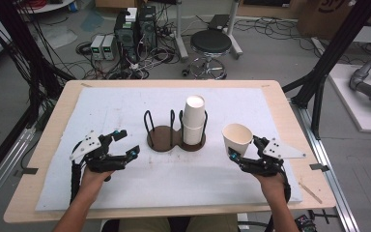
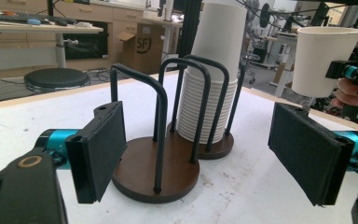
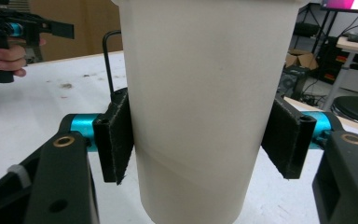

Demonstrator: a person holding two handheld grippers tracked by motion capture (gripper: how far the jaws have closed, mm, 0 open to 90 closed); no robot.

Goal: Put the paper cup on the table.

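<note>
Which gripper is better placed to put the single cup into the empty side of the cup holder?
The right gripper: it is shut on the single cup beside the cup holder. The left gripper is open, holds nothing, and could only steady the base.

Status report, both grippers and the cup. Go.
Right gripper shut on paper cup, held upright right of the holder. Left gripper open, empty, facing cup holder. Left ring empty, cup stack in right ring. Nothing between.

The paper cup [image 3: 200, 107] hides most of the wire holder [image 3: 108, 60] behind it.
</note>
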